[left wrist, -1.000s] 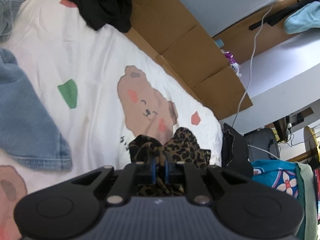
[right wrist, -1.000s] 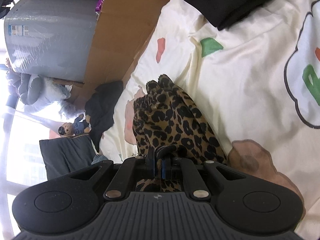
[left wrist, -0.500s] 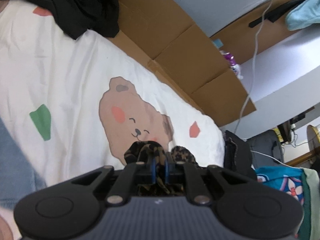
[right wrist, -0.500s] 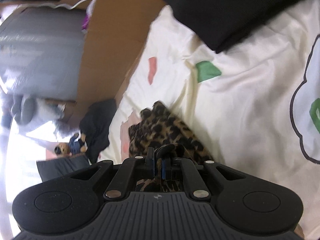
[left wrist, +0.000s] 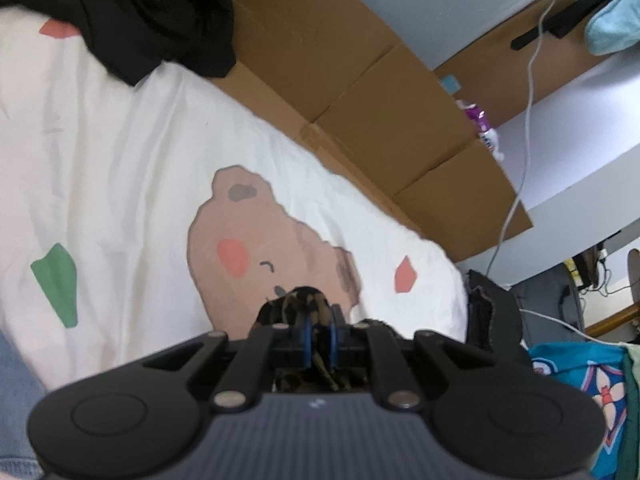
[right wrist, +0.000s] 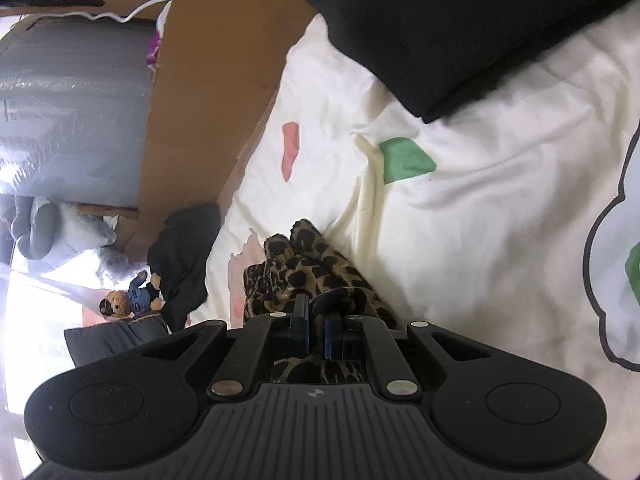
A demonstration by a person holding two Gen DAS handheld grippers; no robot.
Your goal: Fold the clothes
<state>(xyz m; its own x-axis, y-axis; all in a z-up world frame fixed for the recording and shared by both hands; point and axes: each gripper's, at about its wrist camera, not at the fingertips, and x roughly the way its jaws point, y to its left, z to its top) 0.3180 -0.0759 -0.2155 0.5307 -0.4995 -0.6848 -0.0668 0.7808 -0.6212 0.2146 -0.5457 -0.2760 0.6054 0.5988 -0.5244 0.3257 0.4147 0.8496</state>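
A leopard-print garment [right wrist: 304, 276] is held over the white bear-print bedsheet [right wrist: 480, 208]. My right gripper [right wrist: 316, 332] is shut on one part of it, and the cloth bunches out ahead of the fingers. In the left wrist view only a small fold of the leopard-print garment [left wrist: 306, 304] shows, pinched in my left gripper [left wrist: 318, 340], which is shut on it. Most of the cloth is hidden under the gripper bodies. The bedsheet [left wrist: 120, 184] lies below with a brown bear print.
A black garment [left wrist: 152, 12] lies at the far end of the bed, seen also as black cloth [right wrist: 460, 20]. Blue denim [left wrist: 16, 392] sits at the left edge. Cardboard panels [left wrist: 380, 112] line the bed's side. A white cable [left wrist: 528, 120] hangs nearby.
Both grippers moved with the leopard-print garment still pinched. In the left view the denim slid almost out of frame and less leopard cloth shows ahead of the fingers.
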